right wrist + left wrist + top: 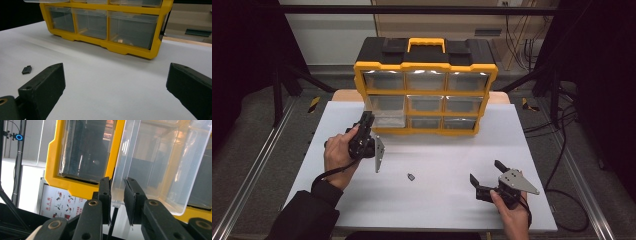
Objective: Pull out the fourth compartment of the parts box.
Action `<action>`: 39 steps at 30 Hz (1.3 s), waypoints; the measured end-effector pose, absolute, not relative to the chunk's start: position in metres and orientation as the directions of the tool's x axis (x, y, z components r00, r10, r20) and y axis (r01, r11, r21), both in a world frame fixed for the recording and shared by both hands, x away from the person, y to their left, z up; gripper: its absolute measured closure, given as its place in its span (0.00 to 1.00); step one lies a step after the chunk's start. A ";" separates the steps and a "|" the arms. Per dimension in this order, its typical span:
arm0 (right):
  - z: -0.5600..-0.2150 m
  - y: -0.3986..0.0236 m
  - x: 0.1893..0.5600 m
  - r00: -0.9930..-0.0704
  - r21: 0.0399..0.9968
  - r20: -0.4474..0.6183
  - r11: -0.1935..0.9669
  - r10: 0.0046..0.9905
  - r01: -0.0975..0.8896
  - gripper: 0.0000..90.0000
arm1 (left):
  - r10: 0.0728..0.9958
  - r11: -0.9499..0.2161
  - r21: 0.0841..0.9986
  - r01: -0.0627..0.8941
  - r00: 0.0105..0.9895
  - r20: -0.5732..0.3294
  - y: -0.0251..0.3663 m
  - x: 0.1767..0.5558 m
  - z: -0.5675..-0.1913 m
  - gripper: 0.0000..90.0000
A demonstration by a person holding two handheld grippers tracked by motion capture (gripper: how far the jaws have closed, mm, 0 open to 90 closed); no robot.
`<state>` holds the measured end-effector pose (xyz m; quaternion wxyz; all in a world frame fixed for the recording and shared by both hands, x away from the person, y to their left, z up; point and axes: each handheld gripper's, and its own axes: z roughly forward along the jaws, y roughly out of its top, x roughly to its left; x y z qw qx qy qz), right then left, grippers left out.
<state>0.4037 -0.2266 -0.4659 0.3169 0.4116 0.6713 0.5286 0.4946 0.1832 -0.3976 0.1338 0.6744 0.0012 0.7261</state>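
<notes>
A yellow and black drawer cabinet [426, 65] with clear drawers stands at the back of the white table [437, 205]. Its middle-left clear drawer [388, 118] is pulled partly out. My left gripper [366, 119] reaches to that drawer's front. In the left gripper view the jaws of the left gripper [117, 183] are closed on the front edge of the clear drawer [155, 170], beside the yellow frame [75, 187]. My right gripper [486, 172] stands open above the table's front right with nothing between its jaws. In the right gripper view the right gripper [115, 75] faces the cabinet [125, 50].
A small dark piece [411, 176] lies on the table between the two hands; in the right gripper view this piece [26, 69] is at the left. Dark frame posts and cables [562, 150] flank the table.
</notes>
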 end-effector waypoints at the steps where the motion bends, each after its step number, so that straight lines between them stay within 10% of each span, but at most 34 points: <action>1: -0.466 -0.227 0.404 -0.460 0.971 0.010 0.102 0.888 0.218 0.03 | 0.197 -0.963 0.182 -0.200 -0.056 0.979 0.184 0.495 -0.398 0.84; 39: -0.466 -0.226 0.404 -0.471 0.970 0.007 0.109 0.882 0.217 0.03 | 0.216 -0.957 0.203 -0.205 -0.043 0.975 0.186 0.485 -0.398 0.84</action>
